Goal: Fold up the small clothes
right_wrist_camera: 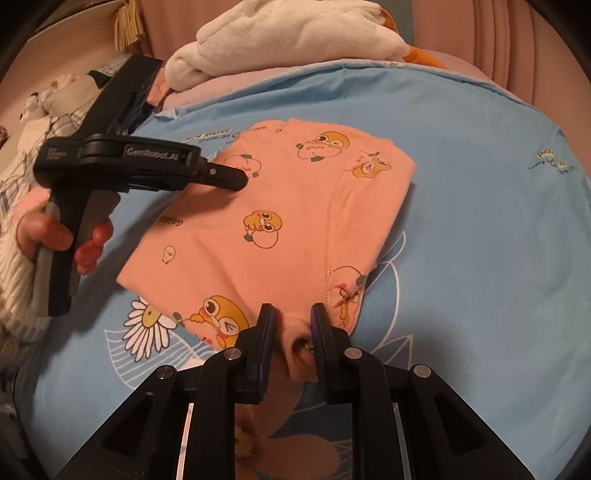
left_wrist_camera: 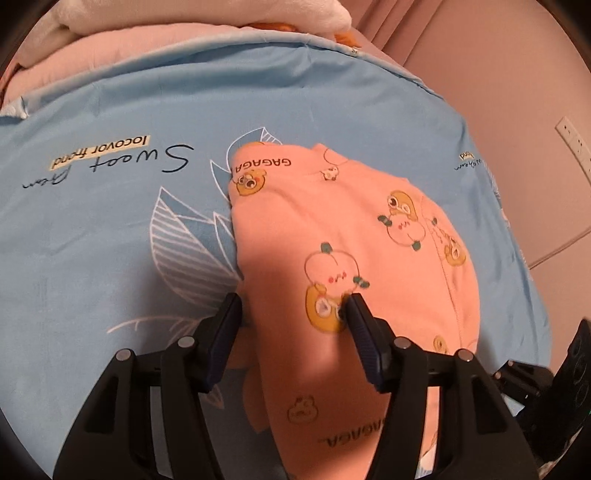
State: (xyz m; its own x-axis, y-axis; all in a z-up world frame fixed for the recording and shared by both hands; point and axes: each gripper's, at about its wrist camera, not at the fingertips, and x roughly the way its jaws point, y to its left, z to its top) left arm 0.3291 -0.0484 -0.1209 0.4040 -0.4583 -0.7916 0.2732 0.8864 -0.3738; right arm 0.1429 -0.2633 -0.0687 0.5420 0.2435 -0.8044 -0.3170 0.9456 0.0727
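**Peach cotton folded on the blue sheet, one corner pinched**

Peach-coloured garment (right_wrist_camera: pixel 273 218), printed with small cartoon ducks and the word GAGAGA, lies folded into a rough rectangle on a light blue bedsheet (right_wrist_camera: pixel 480 240). The sheet carries white-outlined leaves, a daisy and script lettering. A stitched seam curves down the right part of the cloth.

Right fingers (right_wrist_camera: pixel 291 314): clenched on the near edge of the garment. A bunched fold of peach fabric sits squeezed between the two pads and puckers up just behind them. The rest of the cloth lies flat beyond.

Left fingers (left_wrist_camera: pixel 291 306): spread apart, gripping nothing. From the left wrist view, one tip rests at the garment's left edge, over the sheet, and the other tip sits on the cloth beside a yellow duck print. Whether the tips press down or only hover just above, I cannot tell. Fabric lies under the gap, not pinched.

From the right wrist view, my left gripper (right_wrist_camera: pixel 236 177) reaches in from the left side, its tip over the far left part of the garment. My left hand (right_wrist_camera: pixel 62 236) wraps its handle, with a cream knit sleeve (right_wrist_camera: pixel 14 280) at the wrist.

Beyond the sheet: a white plush blanket (right_wrist_camera: pixel 295 33) heaped on pink bedding (left_wrist_camera: pixel 147 44).
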